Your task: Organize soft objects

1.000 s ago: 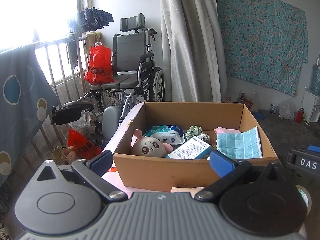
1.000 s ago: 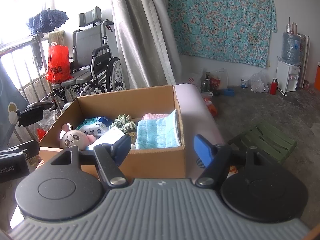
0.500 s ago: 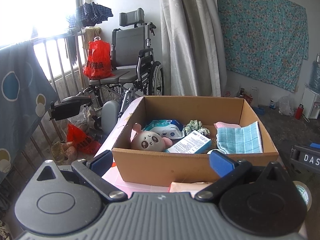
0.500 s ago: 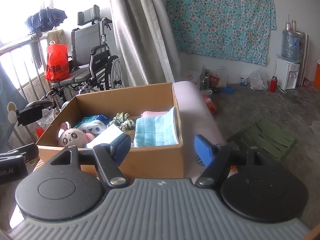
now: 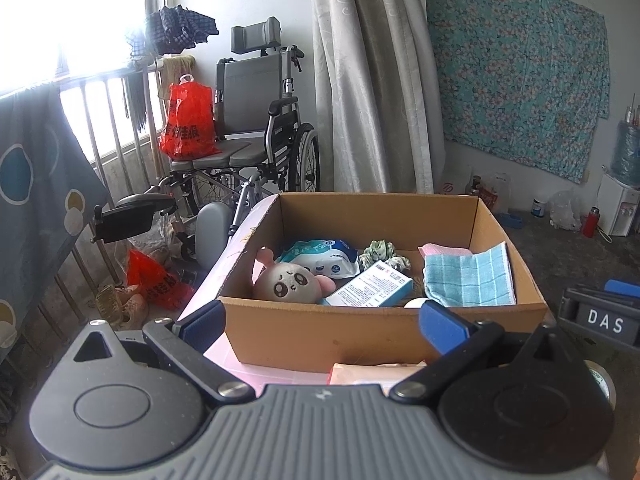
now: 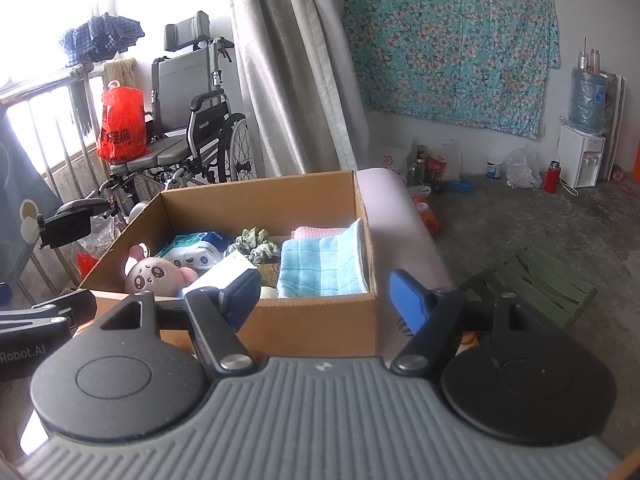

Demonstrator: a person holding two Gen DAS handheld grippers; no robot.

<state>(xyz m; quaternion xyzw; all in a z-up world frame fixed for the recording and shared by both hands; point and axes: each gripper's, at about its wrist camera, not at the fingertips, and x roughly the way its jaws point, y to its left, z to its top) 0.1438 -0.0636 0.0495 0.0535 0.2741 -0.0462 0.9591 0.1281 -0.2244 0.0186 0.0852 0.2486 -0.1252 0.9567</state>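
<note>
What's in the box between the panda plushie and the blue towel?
A white and blue carton lies between the panda plushie and the blue towel, clearest in the left wrist view.

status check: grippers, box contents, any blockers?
Left gripper open, empty; right gripper open, empty. Cardboard box holds plush toy, wipes pack, scrunchie, blue towel, carton. Nothing between grippers and box.
</note>
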